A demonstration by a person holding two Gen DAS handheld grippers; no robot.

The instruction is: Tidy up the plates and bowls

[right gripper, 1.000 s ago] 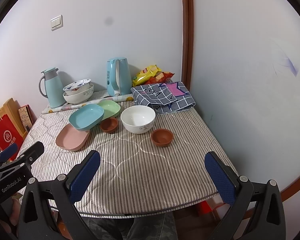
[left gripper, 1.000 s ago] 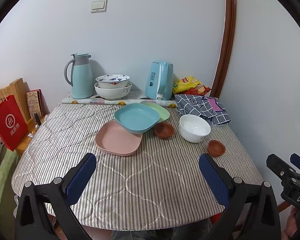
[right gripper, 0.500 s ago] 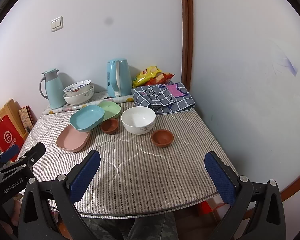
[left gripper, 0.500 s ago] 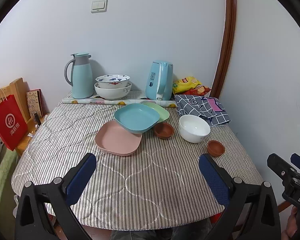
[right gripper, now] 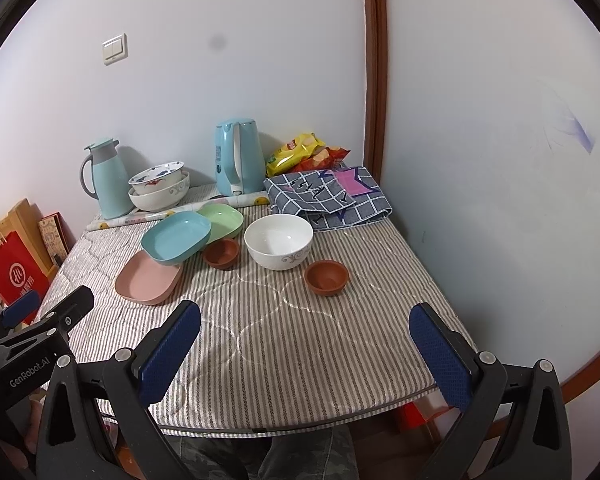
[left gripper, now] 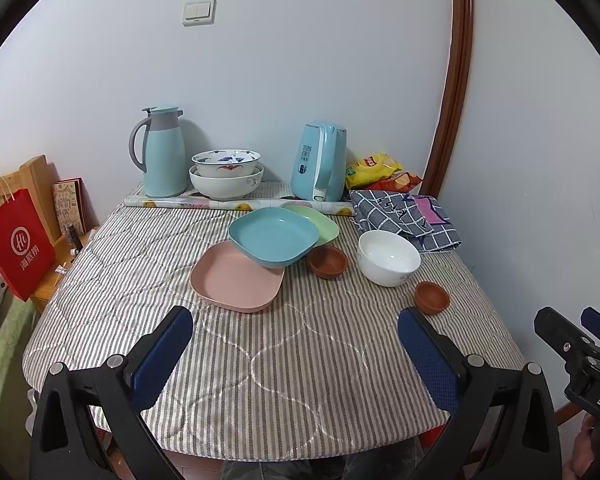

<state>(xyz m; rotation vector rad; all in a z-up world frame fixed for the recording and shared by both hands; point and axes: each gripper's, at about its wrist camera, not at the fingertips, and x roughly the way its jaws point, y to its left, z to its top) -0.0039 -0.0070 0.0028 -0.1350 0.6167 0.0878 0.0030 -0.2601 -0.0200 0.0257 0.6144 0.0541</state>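
On the striped tablecloth a blue plate (left gripper: 274,236) (right gripper: 177,235) rests tilted across a pink plate (left gripper: 236,278) (right gripper: 148,278) and a green plate (left gripper: 320,222) (right gripper: 222,220). A white bowl (left gripper: 388,256) (right gripper: 279,240) sits between two small brown bowls, one near the plates (left gripper: 327,262) (right gripper: 221,253) and one nearer the front (left gripper: 432,297) (right gripper: 326,277). Two patterned bowls (left gripper: 226,172) (right gripper: 160,186) are stacked at the back. My left gripper (left gripper: 296,338) and right gripper (right gripper: 306,334) hover open above the near edge, holding nothing.
At the back stand a teal thermos (left gripper: 162,152), a blue kettle (left gripper: 320,166), snack bags (left gripper: 376,168), a rolled sheet (left gripper: 236,203) and a folded checked cloth (left gripper: 404,218). A wall runs close along the right. A red bag (left gripper: 18,244) and wooden furniture stand left of the table.
Both views have shifted only slightly; the objects on the table have not moved. Both grippers remain open.
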